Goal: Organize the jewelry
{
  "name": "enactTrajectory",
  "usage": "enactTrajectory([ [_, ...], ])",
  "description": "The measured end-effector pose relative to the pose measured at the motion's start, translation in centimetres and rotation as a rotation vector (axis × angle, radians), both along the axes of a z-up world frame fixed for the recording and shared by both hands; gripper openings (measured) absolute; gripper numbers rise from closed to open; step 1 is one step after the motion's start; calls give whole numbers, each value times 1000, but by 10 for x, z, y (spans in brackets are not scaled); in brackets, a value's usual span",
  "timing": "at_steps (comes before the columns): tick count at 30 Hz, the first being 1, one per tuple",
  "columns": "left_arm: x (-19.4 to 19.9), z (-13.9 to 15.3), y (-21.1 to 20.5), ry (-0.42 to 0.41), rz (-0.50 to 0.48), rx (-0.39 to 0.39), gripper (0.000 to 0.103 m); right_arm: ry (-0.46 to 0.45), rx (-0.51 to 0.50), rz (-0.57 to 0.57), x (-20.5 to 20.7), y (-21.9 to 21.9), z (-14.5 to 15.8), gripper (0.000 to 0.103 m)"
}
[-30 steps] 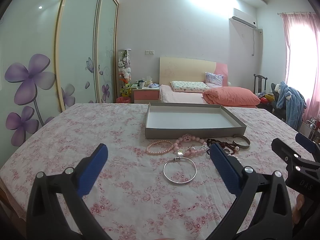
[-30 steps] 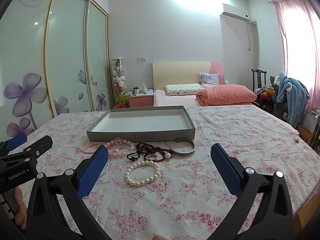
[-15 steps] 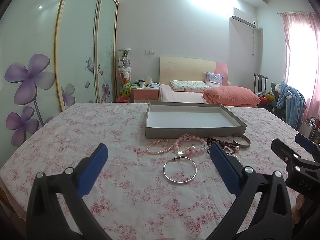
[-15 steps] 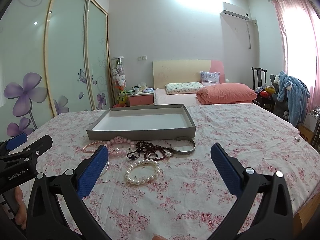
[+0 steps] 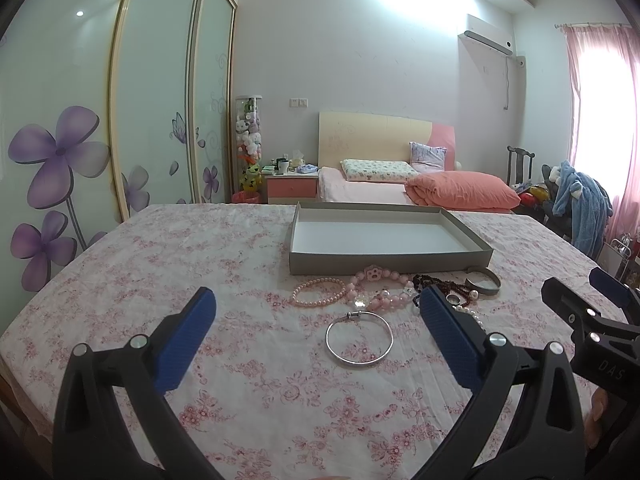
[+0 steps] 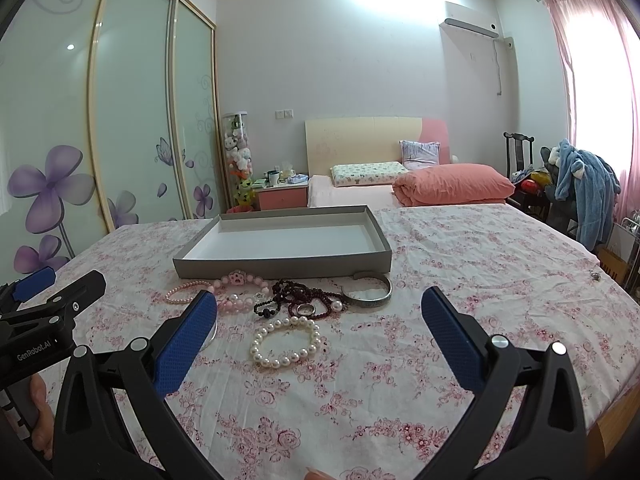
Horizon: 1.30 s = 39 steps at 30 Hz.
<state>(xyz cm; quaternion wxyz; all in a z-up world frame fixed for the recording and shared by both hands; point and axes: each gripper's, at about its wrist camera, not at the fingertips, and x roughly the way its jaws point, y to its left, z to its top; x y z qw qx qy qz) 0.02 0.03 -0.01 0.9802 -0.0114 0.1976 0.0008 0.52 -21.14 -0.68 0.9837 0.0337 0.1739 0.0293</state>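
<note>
Grey tray [image 6: 280, 266] holds nothing; bracelets [image 6: 286, 342] lie beside it; both jaws wide apart, empty.

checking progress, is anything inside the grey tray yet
Nothing shows inside the grey tray; its white floor looks bare. The near wall hides a thin strip of floor behind it. The bracelets lie on the cloth in front.
</note>
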Motion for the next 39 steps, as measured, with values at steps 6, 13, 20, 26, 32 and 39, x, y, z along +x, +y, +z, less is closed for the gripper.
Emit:
enactTrajectory([
  [6, 0, 0, 0, 1, 0, 0, 99, 2, 1, 0, 0, 0, -2, 101],
  [13, 0, 0, 0, 1, 0, 0, 99, 3, 2, 0, 0, 0, -2, 101],
  [20, 0, 0, 0, 3, 0, 0, 99, 4, 2, 0, 0, 0, -2, 101],
  [26, 0, 0, 0, 4, 1, 0, 99, 5, 2, 0, 0, 0, -2, 101],
  [32, 5, -13, -1, 26, 8, -9, 99, 18, 5, 3, 2, -2, -5, 101],
  [39, 35, -30, 7, 171, -15, -42, 99, 166, 25, 9, 35, -17, -23, 101],
])
